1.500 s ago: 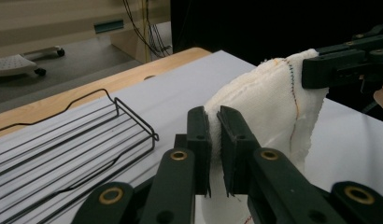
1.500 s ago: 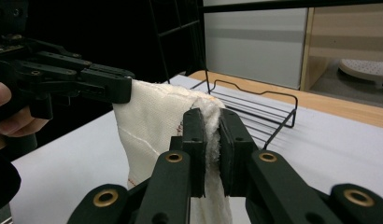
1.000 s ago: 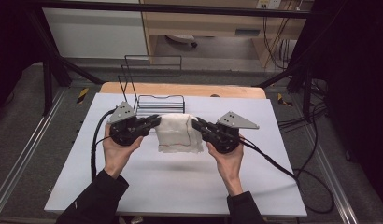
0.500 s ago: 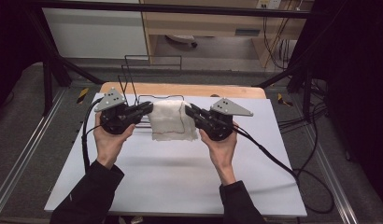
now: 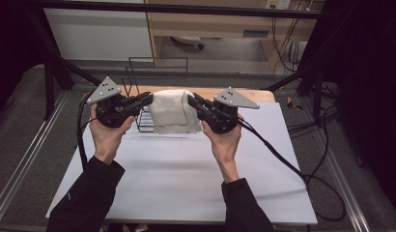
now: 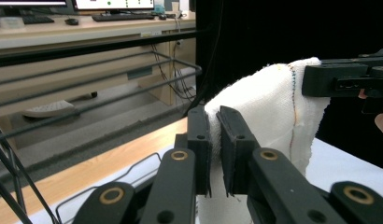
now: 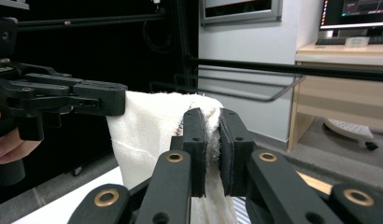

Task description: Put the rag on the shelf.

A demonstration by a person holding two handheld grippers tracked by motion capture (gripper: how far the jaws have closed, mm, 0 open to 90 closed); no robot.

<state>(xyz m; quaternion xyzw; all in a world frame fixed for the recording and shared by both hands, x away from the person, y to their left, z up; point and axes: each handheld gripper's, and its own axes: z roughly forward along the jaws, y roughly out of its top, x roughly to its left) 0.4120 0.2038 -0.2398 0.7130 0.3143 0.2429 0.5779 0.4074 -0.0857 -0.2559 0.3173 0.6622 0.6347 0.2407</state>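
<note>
A folded white towel (image 5: 171, 111) hangs in the air between my two grippers, above the far part of the white table (image 5: 186, 174). My left gripper (image 5: 147, 99) is shut on the towel's left top edge, and its jaws pinch the cloth (image 6: 264, 107) in the left gripper view. On the right top edge my right gripper (image 5: 192, 101) is shut too, with the cloth (image 7: 152, 130) squeezed between its pads. The towel sags a little between the two grips. A thin coloured seam runs down its right side.
A black wire rack (image 5: 143, 77) stands at the table's far edge, just behind and below the towel. A wooden strip (image 5: 244, 94) borders the far side of the table. Cables (image 5: 283, 154) trail from each gripper across the table and down to the floor.
Both hands have risen and moved away from me with the towel, which has left the table and now hangs in front of the wire rack.
</note>
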